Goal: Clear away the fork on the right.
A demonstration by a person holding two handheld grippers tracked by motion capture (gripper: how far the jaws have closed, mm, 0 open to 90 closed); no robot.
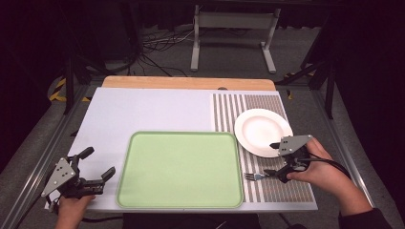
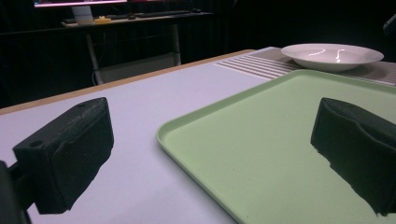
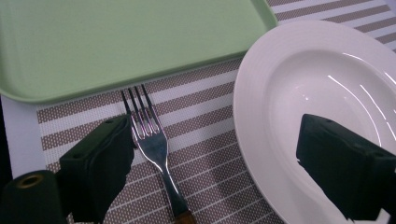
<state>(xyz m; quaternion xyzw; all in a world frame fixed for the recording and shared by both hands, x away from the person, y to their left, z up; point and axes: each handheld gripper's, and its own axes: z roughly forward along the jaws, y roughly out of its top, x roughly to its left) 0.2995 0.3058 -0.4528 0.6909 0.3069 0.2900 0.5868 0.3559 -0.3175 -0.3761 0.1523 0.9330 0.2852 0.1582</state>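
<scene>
- High view: the right gripper [image 1: 278, 160], held in the person's right hand [image 1: 319, 167], hovered over the brown-and-white striped woven placemat [image 1: 277, 191] with its jaws apart. One jaw reached toward the rim of the round white ceramic plate [image 1: 262, 131]; the other lay by the handle of the shiny metal fork [image 1: 255, 176].
- The fork lay flat on the placemat, tines pointing at the pale green rectangular plastic tray [image 1: 179, 169] and stopping just short of its right edge.
- The left gripper [image 1: 98, 164] rested at the near left corner of the white table top [image 1: 143, 109], jaws spread, beside the tray's left edge.
- Left gripper view: both black jaws stood wide apart with nothing between them, one over the white top, one over the tray.
- Right gripper view: the fork lay between the open jaws, tines just beside the left one, not clamped. The right jaw hung over the plate.
- No brand, label or writing could be read anywhere.
</scene>
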